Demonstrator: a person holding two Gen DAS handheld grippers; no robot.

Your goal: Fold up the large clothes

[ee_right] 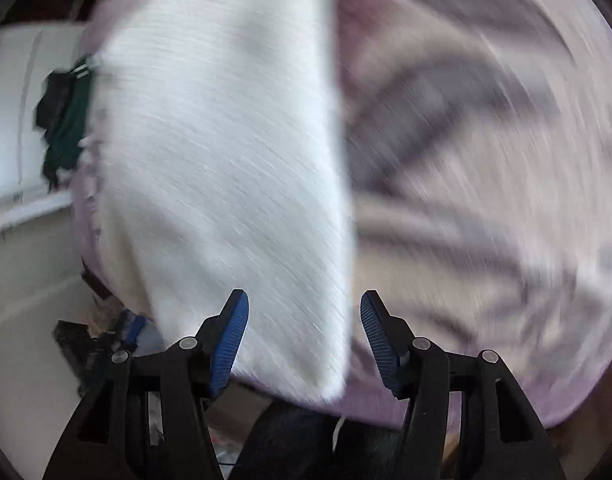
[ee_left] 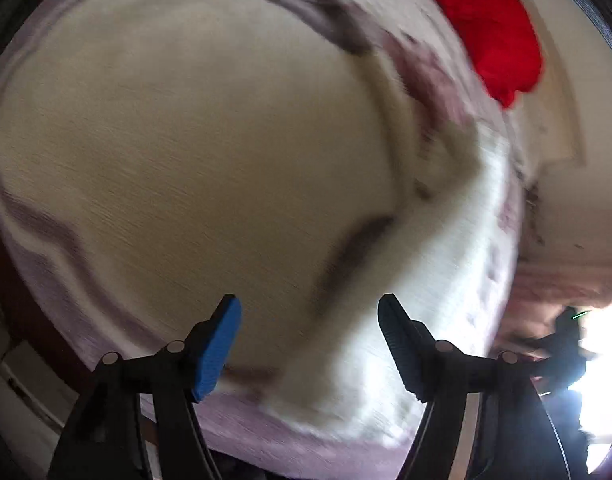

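Note:
A large cream-white garment (ee_left: 194,128) lies spread over a lilac patterned bed cover (ee_left: 46,280); the picture is smeared by motion. My left gripper (ee_left: 309,340) hangs above it, open, with nothing between its blue-padded fingers (ee_left: 220,348). In the right wrist view the same white garment (ee_right: 226,160) shows as a folded slab with a straight right edge, lying on the lilac cover (ee_right: 485,160). My right gripper (ee_right: 304,340) is open above that edge, and its pads hold nothing.
A red cloth (ee_left: 493,28) lies at the far right of the bed. A dark green garment (ee_right: 66,120) sits at the bed's left edge beside pale furniture (ee_right: 14,120). A dark device (ee_right: 94,348) lies low at the left; bright window glare (ee_left: 601,360) fills the lower right.

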